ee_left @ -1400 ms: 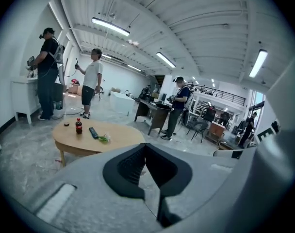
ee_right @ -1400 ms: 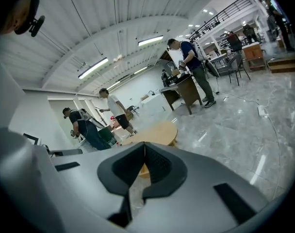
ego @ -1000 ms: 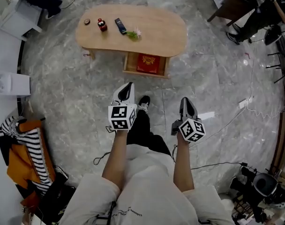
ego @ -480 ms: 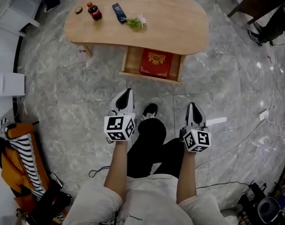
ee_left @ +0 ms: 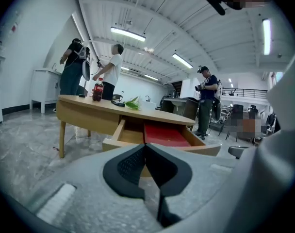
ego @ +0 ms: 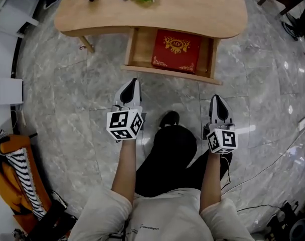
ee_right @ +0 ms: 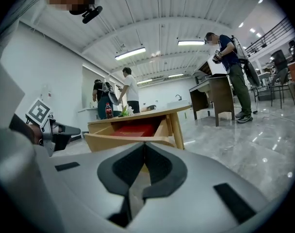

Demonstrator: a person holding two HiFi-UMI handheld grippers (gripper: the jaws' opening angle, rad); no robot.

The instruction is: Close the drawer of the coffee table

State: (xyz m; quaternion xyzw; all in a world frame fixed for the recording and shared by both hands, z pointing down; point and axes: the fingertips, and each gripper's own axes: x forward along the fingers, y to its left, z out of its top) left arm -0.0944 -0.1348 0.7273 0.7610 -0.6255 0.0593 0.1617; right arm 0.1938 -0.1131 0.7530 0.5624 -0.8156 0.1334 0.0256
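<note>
The left tongs (ego: pixel 133 84) and right tongs (ego: pixel 216 99) are held closed, empty, facing the open drawer (ego: pixel 167 72), presumably so its front can be pushed into the desk (ego: pixel 202 14).

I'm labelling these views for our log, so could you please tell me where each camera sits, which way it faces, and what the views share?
Head view: on the person's head, looking steeply down at the coffee table and open drawer; both forearms, left gripper, right gripper and a leg show.
Left gripper view: low on that gripper, along its shut jaws toward the drawer front.
Right gripper view: likewise, from the drawer's right; the left gripper shows at left.
Shared: all three show the red box in the drawer.
</note>
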